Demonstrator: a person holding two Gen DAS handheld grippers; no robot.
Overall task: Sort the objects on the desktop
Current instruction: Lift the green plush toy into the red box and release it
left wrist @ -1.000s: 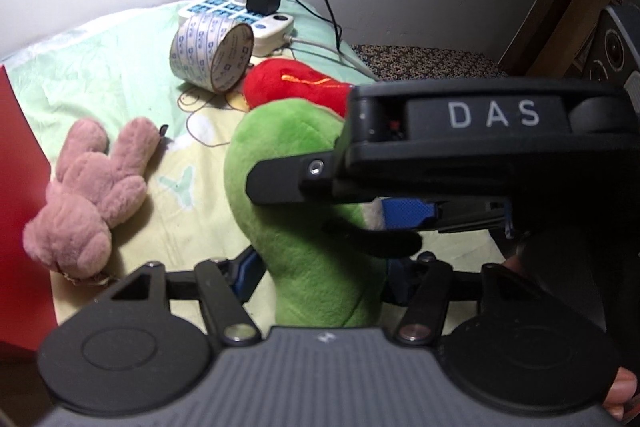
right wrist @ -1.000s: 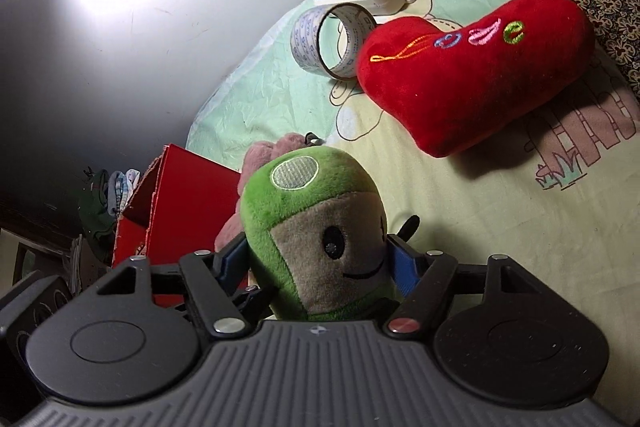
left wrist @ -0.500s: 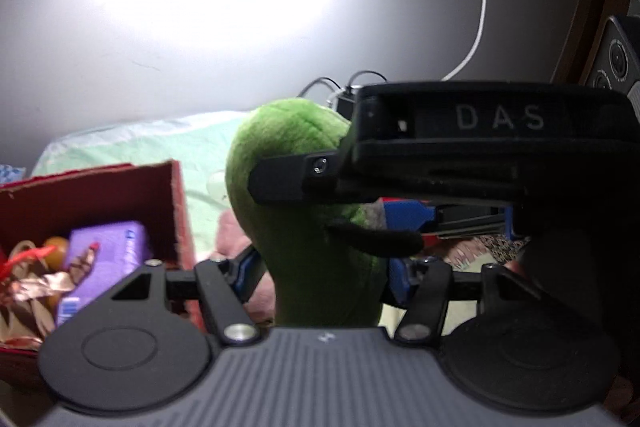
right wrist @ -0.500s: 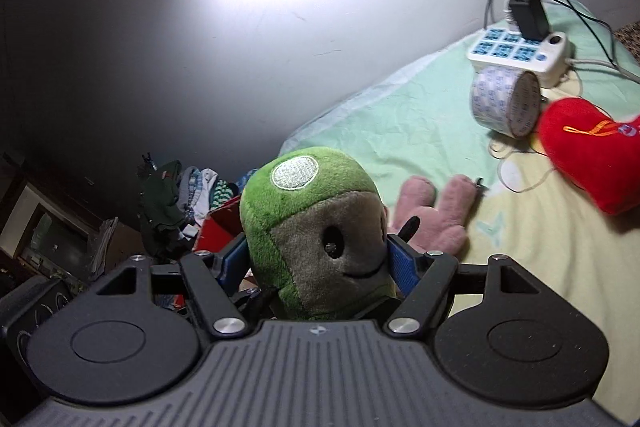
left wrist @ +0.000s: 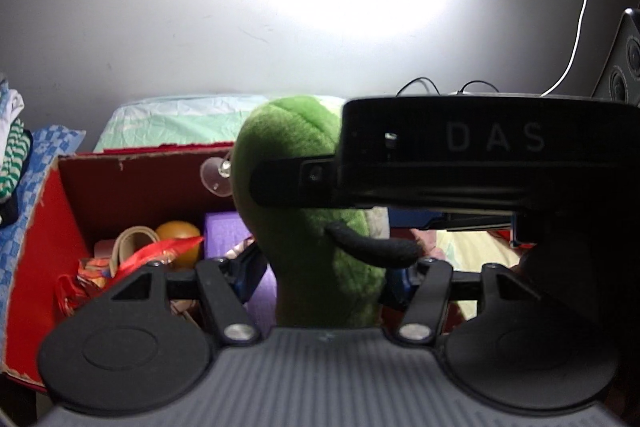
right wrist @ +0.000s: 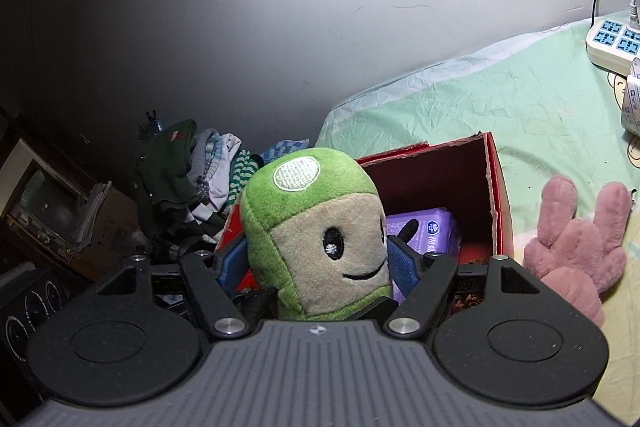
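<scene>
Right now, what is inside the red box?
Inside the red box: a purple packet, an orange ball, a tan loop and red foil wrapping. The green plush and both grippers cover the rest.

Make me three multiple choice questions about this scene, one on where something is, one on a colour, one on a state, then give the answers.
1. The purple packet lies: A in the red box; B on the power strip; C under the pink plush.
2. The held plush toy is mostly: A blue; B green; C pink.
3. The right hand-held gripper is: A open; B shut on the plush toy; C out of view.

Answers: A, it sits inside the box walls; B, green head and body; B, both blue pads press its sides.
</scene>
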